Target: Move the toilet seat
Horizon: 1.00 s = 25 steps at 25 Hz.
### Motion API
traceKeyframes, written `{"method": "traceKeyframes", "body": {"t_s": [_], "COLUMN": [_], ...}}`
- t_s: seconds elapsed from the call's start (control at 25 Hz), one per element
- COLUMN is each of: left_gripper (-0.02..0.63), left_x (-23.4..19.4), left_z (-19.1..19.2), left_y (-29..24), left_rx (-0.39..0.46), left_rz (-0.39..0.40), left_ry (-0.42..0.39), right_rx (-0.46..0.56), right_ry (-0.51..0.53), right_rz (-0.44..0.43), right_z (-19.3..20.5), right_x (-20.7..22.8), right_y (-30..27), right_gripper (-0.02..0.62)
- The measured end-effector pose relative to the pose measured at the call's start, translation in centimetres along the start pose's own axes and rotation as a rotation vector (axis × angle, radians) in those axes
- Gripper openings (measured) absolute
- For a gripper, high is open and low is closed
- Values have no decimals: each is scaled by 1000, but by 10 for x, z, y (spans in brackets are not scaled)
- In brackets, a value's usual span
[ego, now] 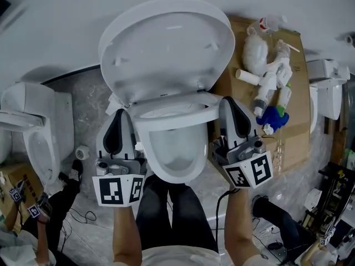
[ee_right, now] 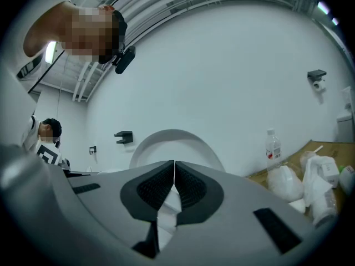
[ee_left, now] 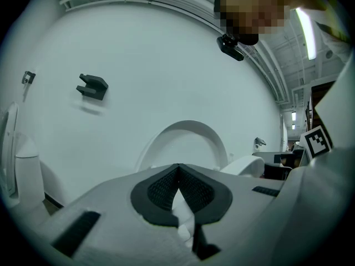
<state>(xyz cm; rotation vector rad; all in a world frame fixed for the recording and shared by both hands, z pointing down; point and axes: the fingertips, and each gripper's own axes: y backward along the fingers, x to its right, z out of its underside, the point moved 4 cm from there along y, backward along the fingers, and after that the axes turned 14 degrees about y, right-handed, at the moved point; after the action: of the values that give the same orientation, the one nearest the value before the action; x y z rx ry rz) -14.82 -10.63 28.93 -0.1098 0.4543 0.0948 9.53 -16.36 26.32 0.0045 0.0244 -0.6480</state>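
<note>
A white toilet (ego: 172, 159) stands in front of me in the head view. Its lid (ego: 166, 46) is up against the wall. The seat ring (ego: 177, 111) sits tilted above the bowl, between my two grippers. My left gripper (ego: 121, 114) is at the ring's left side, my right gripper (ego: 226, 101) at its right side. Whether either one touches the ring, I cannot tell. Both point level toward the wall. In the left gripper view the left gripper (ee_left: 178, 165) has its jaw tips together, with the lid (ee_left: 186, 143) ahead. The right gripper (ee_right: 174, 162) is shut the same way, facing the lid (ee_right: 175, 146).
A second toilet (ego: 33, 132) stands at the left and a third (ego: 327, 87) at the far right. A cardboard sheet (ego: 297, 71) to the right carries white bottles, bags and a blue object (ego: 274, 117). Cables lie on the floor near my legs. A dark bracket (ee_left: 92, 86) is on the wall.
</note>
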Motion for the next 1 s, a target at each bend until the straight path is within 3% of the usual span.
{"method": "traceKeyframes", "body": {"t_s": [1.0], "left_gripper": [9], "left_x": [-14], "left_z": [-13], "left_y": [-38], "left_rx": [16], "left_rz": [-2], "left_ry": [12], "right_rx": [13], "right_ry": [8], "right_rz": [-10], "right_z": [-4], "right_x": [16], "right_y": [-48], "right_gripper": [15]}}
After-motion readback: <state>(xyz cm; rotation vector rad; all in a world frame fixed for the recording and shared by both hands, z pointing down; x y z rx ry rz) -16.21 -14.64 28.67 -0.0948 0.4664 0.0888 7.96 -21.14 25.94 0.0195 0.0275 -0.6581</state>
